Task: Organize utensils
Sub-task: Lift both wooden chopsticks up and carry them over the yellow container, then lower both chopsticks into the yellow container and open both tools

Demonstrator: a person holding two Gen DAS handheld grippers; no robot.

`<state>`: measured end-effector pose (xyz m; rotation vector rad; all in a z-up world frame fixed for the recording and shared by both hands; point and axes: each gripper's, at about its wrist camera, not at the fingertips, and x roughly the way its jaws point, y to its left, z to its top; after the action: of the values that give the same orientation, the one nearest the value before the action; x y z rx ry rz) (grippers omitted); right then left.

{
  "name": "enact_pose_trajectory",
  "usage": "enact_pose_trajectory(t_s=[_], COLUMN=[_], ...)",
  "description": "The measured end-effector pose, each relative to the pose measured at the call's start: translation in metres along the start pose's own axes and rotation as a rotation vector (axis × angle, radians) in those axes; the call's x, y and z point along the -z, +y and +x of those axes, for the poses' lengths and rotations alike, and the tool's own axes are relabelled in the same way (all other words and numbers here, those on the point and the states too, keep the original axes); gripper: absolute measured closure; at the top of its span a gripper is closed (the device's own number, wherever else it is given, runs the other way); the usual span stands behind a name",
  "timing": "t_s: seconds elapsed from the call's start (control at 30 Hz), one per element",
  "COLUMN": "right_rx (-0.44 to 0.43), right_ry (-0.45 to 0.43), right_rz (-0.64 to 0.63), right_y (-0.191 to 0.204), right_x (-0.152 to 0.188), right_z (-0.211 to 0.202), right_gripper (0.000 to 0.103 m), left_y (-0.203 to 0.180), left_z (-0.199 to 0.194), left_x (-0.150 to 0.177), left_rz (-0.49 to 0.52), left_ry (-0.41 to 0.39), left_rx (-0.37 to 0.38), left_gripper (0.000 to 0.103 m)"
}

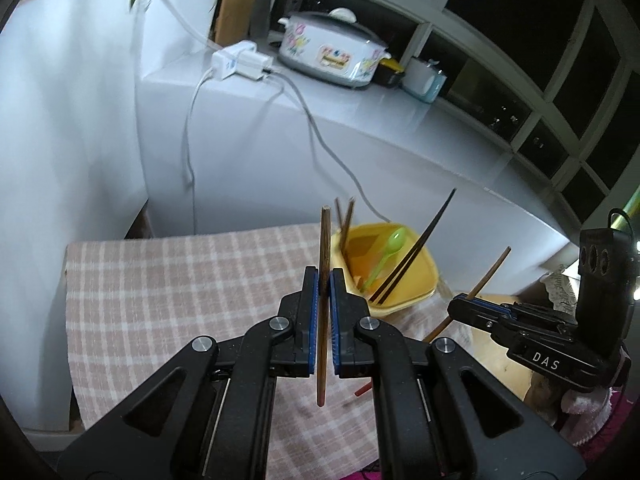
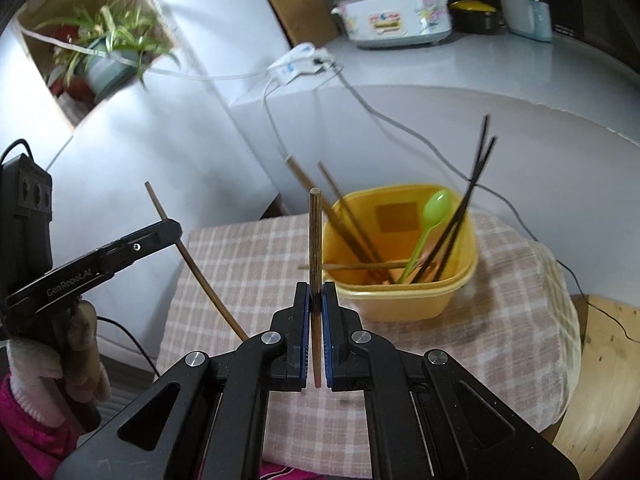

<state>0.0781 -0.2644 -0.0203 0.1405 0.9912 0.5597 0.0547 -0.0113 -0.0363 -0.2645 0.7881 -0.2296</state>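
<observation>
Chopsticks are what we are sorting: we hold one brown wooden chopstick (image 1: 323, 304) clamped upright in the left gripper (image 1: 324, 300), jaws nearly together on its shaft, and a second wooden chopstick (image 2: 315, 280) pinched the same way in the right gripper (image 2: 316, 312). Both hang above a small worktop covered by a pink checked cloth (image 2: 248, 264). Near the cloth's far edge stands a yellow plastic tub (image 2: 404, 300), which we judge to be the collecting bin. It already holds two brown chopsticks (image 2: 344, 216) leaning left, a dark pair (image 2: 460, 216) leaning right, a lime green plastic spoon (image 2: 428, 220) and one more stick lying across. The risk we see is in the drop: each stick is gripped well below its middle on a thin round shaft, so it could swivel between the pads or slip out early and roll off the cloth. Lowering a stick into that leaning tangle could also knock the spoon out or tip the light tub. The two grippers are near each other, so they may collide over the opening. Each held stick looks straight and slender, with a blunt squared top end.
</observation>
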Motion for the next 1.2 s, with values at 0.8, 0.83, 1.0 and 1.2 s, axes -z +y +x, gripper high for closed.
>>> enact_pose_trajectory(t_s=[0.8,0.83,1.0,1.2], right_rx=[0.059,0.063,0.065,0.069], right_ry=[-0.196,-0.201,-0.217,-0.230], right_rz=[0.087,0.088,0.090,0.077], right_y=[-0.036,-0.037,-0.042,-0.042], right_x=[-0.042,-0.044,-0.052,-0.062], right_z=[-0.068,-0.068,-0.069,-0.068], right_gripper=[0.099,0.099,0.099,0.099], left_y=[-0.062,-0.064,-0.069,-0.074], left_z=[0.008,0.012,0.034,0.059], left_x=[-0.082,-0.085,-0.097,-0.105], left_rz=[0.134,0.136,0.133,0.132], left_ry=[-0.123,-0.124,-0.109,-0.091], left_rx=[0.127,0.127,0.136,0.125], left_gripper=[0.099,0.099,0.099,0.099])
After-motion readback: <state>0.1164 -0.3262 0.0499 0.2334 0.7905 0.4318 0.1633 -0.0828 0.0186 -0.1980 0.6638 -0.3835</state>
